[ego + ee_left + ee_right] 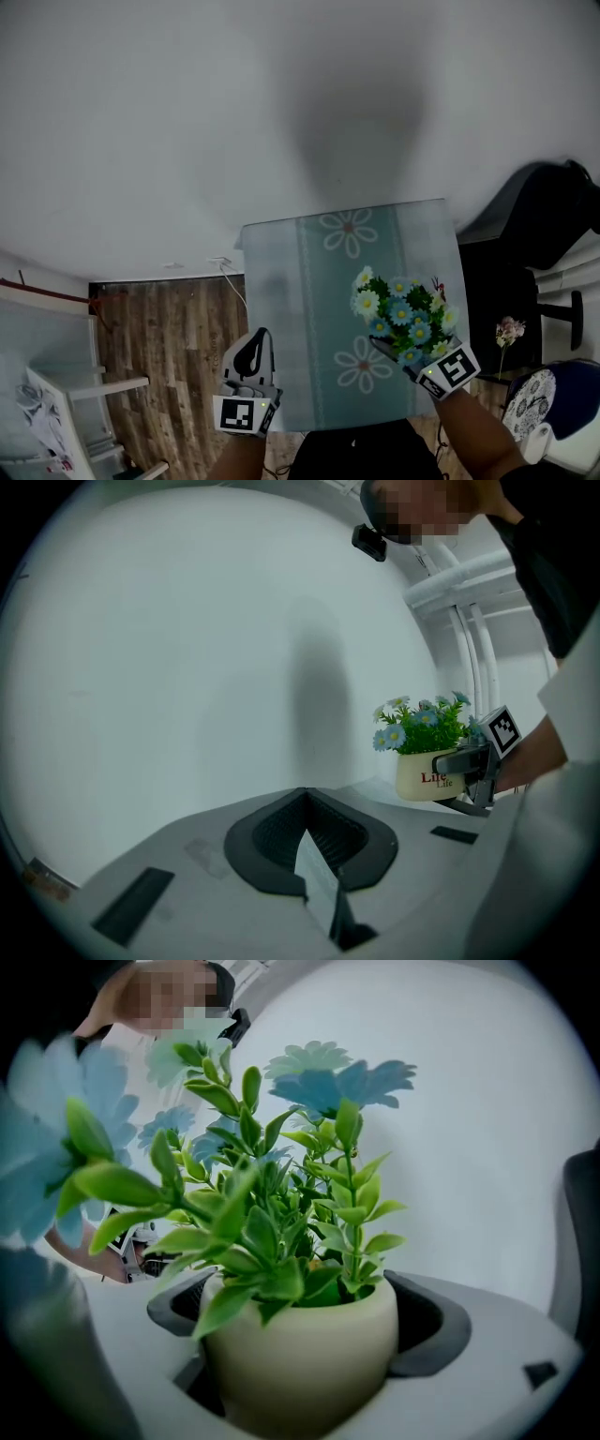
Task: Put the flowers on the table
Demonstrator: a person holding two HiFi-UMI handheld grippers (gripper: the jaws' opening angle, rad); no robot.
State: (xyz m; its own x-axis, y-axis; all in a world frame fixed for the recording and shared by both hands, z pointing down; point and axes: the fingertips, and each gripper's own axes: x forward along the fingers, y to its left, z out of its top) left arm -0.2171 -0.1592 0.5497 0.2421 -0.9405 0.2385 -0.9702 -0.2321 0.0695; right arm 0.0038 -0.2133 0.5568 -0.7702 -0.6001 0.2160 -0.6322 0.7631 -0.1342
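A cream pot (427,778) printed "Life" holds blue and white flowers (403,314) with green leaves (262,1222). My right gripper (394,349) is shut on the pot (300,1354), one jaw on each side of it. The pot sits over the near right part of the table (319,281), which has a pale teal cloth with flower motifs. Whether the pot touches the cloth is hidden. My left gripper (249,354) hangs by the table's near left edge. Its fingers are together with nothing between them (314,855). The left gripper view shows the right gripper (464,761) on the pot.
A black chair (544,225) stands right of the table, with a single pink flower (509,331) near it. White furniture (84,394) stands on the wooden floor (159,337) at the left. A white wall lies beyond the table. A cable (230,272) runs by the table's far left corner.
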